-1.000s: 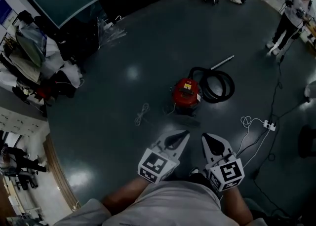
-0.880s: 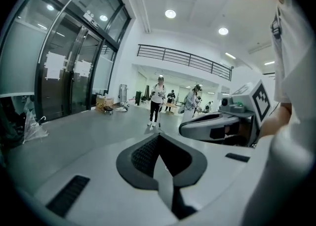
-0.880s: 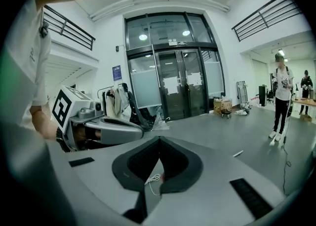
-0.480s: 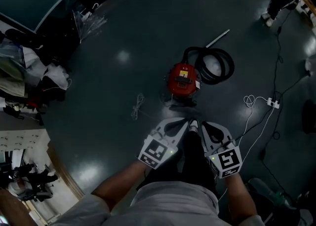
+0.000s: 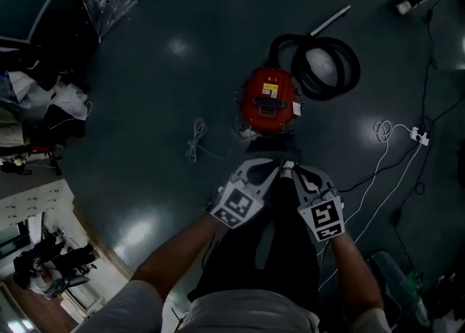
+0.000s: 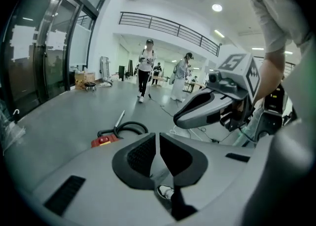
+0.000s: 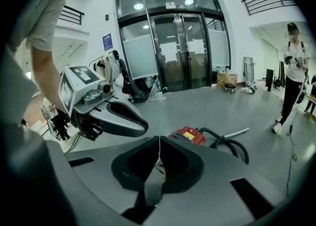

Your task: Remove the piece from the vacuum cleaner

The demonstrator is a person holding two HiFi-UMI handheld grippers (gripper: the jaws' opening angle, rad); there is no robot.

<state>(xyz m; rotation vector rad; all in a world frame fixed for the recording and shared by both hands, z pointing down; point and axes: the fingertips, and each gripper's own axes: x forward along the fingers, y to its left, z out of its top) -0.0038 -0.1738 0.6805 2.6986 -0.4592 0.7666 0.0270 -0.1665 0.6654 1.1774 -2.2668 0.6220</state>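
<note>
Both tools held low and side by side over the legs. Left hand-held gripper [image 5: 270, 168]: jaws closed together, nothing between them. Right hand-held gripper [image 5: 291, 171]: likewise clenched and empty. Just beyond the two tips, not touching either, the small red canister vacuum cleaner [image 5: 269, 99] sits on the dark glossy floor [image 5: 167, 91]. From the left gripper view it lies ahead and to the left of the jaw line, and from the right gripper view ahead and slightly right. A loose white cord [image 5: 195, 141] lies on the floor to its left. Behind the canister, joined at its far side, is the black ribbed hose [image 5: 328, 68], coiled in a loop. Farther out it ends in a thin straight metal tube [image 5: 330, 20]. Which piece is meant is not settled, but hose or tube seems likely. Judged handling: the canister is compact plastic, probably light and apt to slide on this floor, so one tool should steady its body. The hose is soft and springy and will flop, so best taken at the stiff cuff by the canister. The tube is rigid but smooth, so slippery in the pads.
</note>
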